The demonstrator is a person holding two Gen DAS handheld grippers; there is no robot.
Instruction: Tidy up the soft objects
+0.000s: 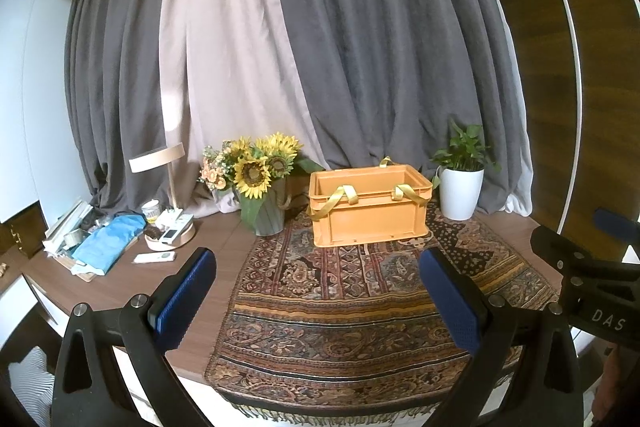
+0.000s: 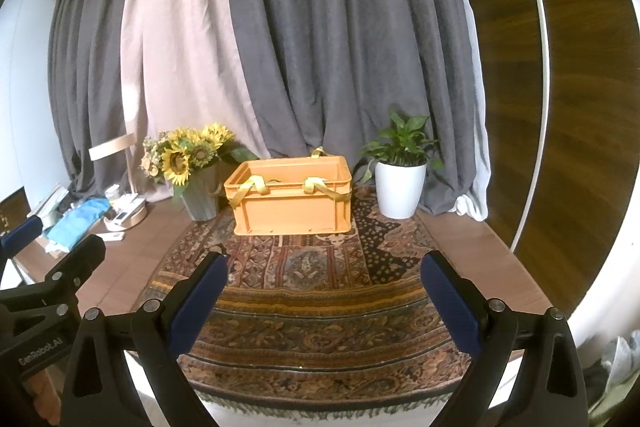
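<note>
An orange plastic crate (image 1: 370, 205) stands on a patterned cloth (image 1: 360, 307) at the back of the table; it also shows in the right wrist view (image 2: 290, 201). Yellow fabric straps (image 1: 346, 197) hang over its front rim, and the rest of what lies inside is hidden. My left gripper (image 1: 316, 261) is open and empty, above the cloth's front part. My right gripper (image 2: 324, 265) is open and empty, beside the left one. The right gripper's body shows at the right edge of the left wrist view (image 1: 592, 279).
A sunflower bouquet in a grey vase (image 1: 260, 187) stands left of the crate, a white potted plant (image 1: 460, 183) right of it. A lamp (image 1: 160, 167), remotes, a blue cloth (image 1: 108, 239) and clutter fill the back left. Grey curtains hang behind.
</note>
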